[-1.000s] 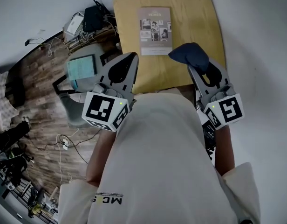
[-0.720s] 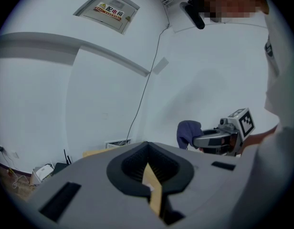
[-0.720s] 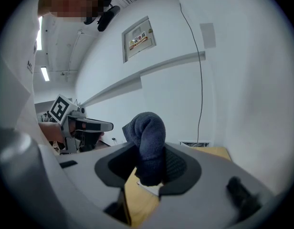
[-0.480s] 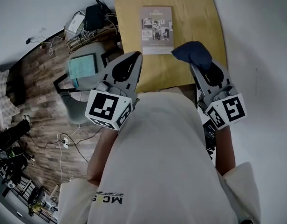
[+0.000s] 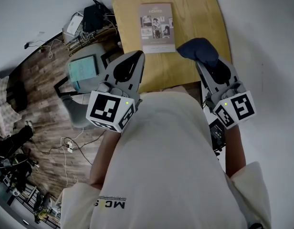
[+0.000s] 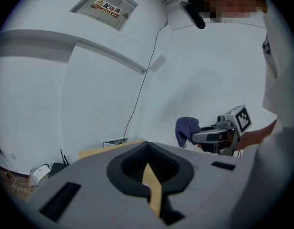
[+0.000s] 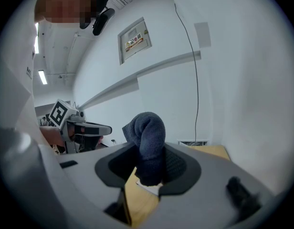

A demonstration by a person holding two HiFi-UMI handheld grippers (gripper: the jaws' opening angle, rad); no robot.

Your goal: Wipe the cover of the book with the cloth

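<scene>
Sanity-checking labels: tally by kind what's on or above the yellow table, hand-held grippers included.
book: 1
cloth: 1
hand-held grippers: 2 (left hand-held gripper, right hand-held gripper)
Total: 4

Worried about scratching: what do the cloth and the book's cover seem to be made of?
Cloth: soft knitted or terry fabric, dark blue, matte; it bunches in fuzzy folds. Book cover: probably paper or card, printed with photos; gloss unclear.
</scene>
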